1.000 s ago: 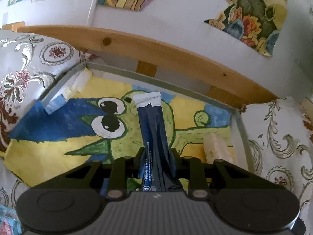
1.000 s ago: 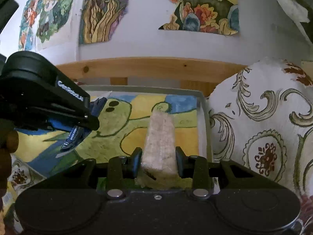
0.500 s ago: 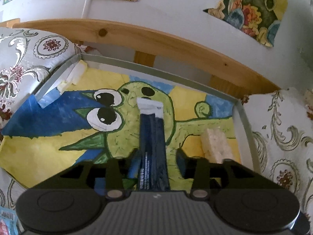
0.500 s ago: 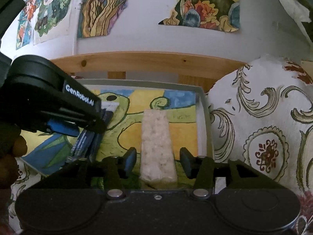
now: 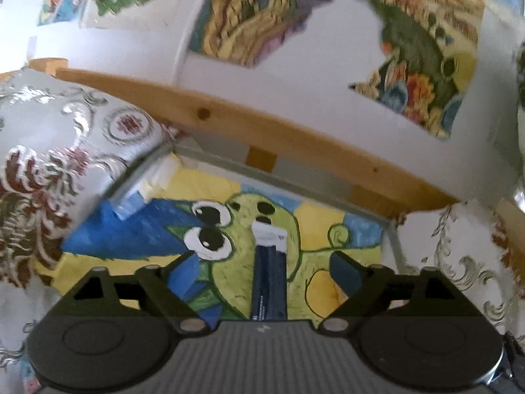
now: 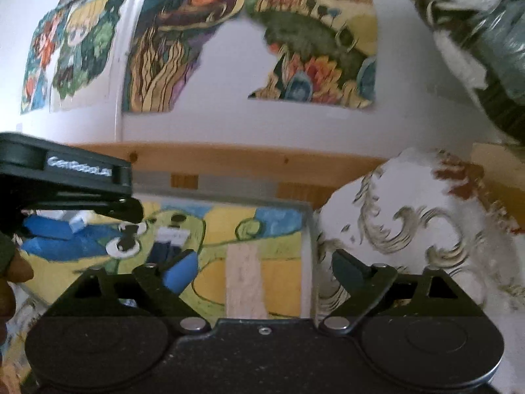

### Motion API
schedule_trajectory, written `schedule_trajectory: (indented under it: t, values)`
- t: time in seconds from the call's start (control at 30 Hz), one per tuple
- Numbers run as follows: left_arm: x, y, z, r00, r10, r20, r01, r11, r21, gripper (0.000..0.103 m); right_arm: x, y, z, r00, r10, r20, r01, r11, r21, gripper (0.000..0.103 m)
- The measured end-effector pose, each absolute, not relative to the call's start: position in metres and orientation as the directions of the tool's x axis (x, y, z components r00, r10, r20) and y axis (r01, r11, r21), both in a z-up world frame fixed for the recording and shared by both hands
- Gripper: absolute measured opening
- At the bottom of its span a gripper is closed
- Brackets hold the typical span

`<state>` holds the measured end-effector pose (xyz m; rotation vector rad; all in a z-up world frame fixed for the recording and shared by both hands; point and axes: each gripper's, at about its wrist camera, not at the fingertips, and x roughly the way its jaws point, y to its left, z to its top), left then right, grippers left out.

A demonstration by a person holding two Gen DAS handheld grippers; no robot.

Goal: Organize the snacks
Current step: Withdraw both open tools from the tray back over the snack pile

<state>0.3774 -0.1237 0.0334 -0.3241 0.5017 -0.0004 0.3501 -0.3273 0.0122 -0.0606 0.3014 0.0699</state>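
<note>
1. I confirm the left gripper [image 5: 265, 271] now stands with its jaws spread wide; a second ago they clamped the dark blue snack packet [image 5: 269, 282].
2. The packet lies flat in the tray [image 5: 392, 239], on the frog drawing, apart from both fingers.
3. I confirm the right gripper [image 6: 262, 269] is likewise spread; it has let go of the pale rice bar [image 6: 244, 282].
4. The bar lies in the tray's right part, near the wall, beside the packet.
5. I judge both snacks placed; the next step is to withdraw and fetch further snacks.
</note>
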Motion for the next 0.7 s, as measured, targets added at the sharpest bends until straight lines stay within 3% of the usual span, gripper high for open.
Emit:
schedule_trajectory:
  t: [0.23, 0.7]
  values:
    - [0.334, -0.109, 0.054, 0.914, -0.036, -0.404, -0.084, 0.957, -0.276, 0.102, 0.312, -0.329, 0.048, 0.971, 0.059, -0.233, -0.067, 0.997, -0.024, 0.102]
    - [0.238, -0.082, 0.077, 0.950, -0.015, -0.313, -0.067, 0.966, -0.249, 0.103, 0.212, -0.320, 0.086, 0.987, 0.050, -0.153, -0.054, 0.998, -0.016, 0.102]
